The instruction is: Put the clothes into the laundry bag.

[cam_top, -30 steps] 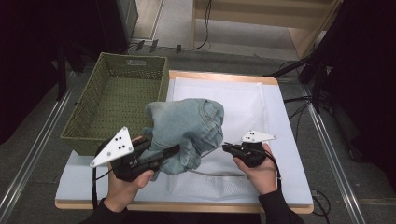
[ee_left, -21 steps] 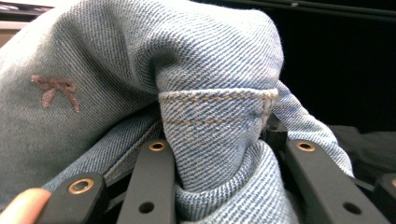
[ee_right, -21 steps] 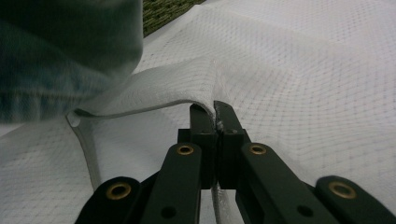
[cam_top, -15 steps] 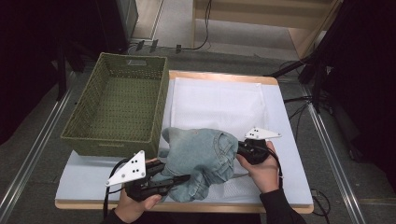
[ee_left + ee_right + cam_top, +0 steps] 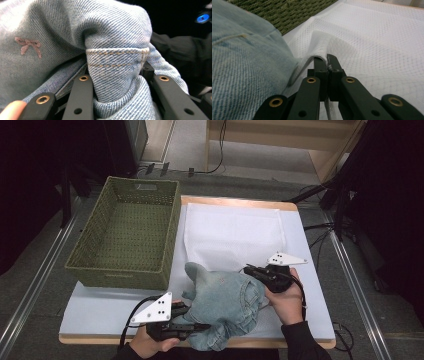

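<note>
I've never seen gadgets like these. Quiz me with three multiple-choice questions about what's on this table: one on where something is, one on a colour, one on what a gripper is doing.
1. Where does the woven basket stand?
A. at the table's left side
B. on top of the denim
C. at the table's right edge

2. What colour is the basket?
A. red
B. green
C. white

3. What is the left gripper doing?
A. hanging open above the basket
B. lying on the floor
C. clamped on a fold of the denim garment

Answers:
1 A, the high view shows it left of the white mesh sheet.
2 B, its weave is olive green.
3 C, the left gripper view shows denim bunched between its jaws.
</note>
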Demonstrator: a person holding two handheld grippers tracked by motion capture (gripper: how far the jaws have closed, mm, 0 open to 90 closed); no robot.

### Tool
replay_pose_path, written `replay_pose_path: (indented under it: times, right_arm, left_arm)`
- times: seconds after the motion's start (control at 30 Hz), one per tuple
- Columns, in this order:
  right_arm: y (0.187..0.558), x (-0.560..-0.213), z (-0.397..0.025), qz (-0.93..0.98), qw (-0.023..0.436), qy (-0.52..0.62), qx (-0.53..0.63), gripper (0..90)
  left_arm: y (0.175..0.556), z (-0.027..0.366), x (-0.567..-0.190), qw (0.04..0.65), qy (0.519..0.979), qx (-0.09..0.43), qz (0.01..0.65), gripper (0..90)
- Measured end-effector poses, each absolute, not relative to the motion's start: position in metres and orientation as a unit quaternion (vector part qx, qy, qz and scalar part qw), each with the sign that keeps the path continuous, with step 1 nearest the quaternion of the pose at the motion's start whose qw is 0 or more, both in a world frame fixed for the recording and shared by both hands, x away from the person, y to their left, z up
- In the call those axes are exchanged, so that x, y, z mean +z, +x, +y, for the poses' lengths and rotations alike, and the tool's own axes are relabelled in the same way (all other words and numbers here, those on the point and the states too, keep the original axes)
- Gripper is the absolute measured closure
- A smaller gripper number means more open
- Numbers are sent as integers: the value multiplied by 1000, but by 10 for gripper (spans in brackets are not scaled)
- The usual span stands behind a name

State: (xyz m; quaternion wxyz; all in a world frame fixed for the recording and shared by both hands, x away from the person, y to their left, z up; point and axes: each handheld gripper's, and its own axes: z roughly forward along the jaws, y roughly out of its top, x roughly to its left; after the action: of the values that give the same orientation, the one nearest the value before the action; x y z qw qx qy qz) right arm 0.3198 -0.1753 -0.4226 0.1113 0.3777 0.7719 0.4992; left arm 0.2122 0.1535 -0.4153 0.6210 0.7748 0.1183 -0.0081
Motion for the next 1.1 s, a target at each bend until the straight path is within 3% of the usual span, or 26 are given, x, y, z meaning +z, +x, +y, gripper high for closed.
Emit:
replay_pose_path:
  times: [0.23,0.47,0.57,0.67,0.7,0.87,0.97,1.03,1.1]
  right_arm:
    - [322,-419,-188,763,113,383,508,898]
    - [315,-416,-174,769,121,362,513,897]
    - [311,-412,-165,774,134,350,510,897]
    - [310,-413,-164,776,142,352,504,896]
    - [310,-414,-165,776,141,353,504,896]
    - [310,-418,-169,774,139,359,502,896]
    - [311,-418,-169,775,140,358,502,896]
    - [311,-418,-168,775,140,358,502,896]
    - [311,-418,-166,776,139,357,501,895]
  left_arm:
    - [226,156,-436,563,818,-45,113,670]
    - [226,129,-451,505,848,2,158,624]
    - [229,121,-455,494,845,12,205,504]
    - [229,121,-456,478,844,27,240,179]
    - [228,123,-453,482,842,28,241,110]
    - [225,144,-431,532,813,27,234,6]
    - [232,154,-418,561,786,19,259,6]
    - [241,149,-412,546,777,25,311,12]
    - [247,141,-412,543,775,22,322,52]
